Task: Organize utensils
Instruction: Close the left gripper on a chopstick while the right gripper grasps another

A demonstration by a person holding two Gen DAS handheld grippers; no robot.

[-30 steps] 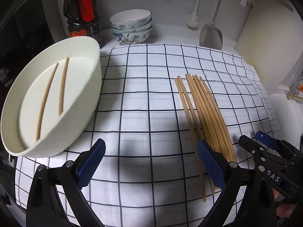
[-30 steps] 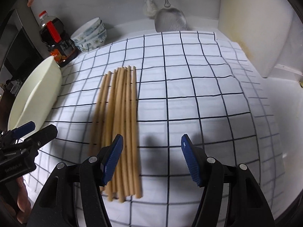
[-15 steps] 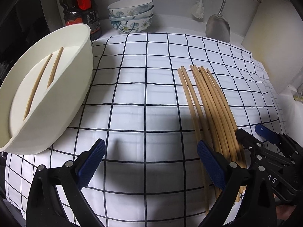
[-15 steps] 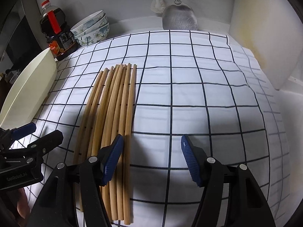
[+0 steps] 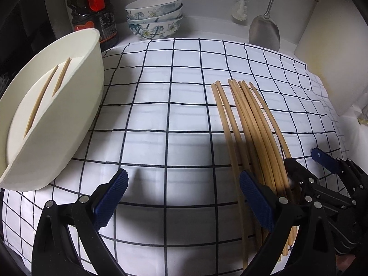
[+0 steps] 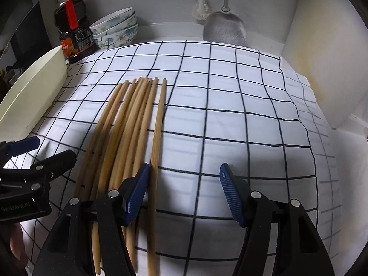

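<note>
"GenRobot.AI" printed on left gripper. Tan chopsticks bundled on checked cloth. Both sets of jaws wide apart, right gripper included, nothing held.

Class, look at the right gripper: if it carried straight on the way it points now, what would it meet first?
Most likely the checked cloth. The right gripper is open, angled downward, and the rightmost chopstick lies just inside its left pad, so that could touch first; depth is unclear.
</note>
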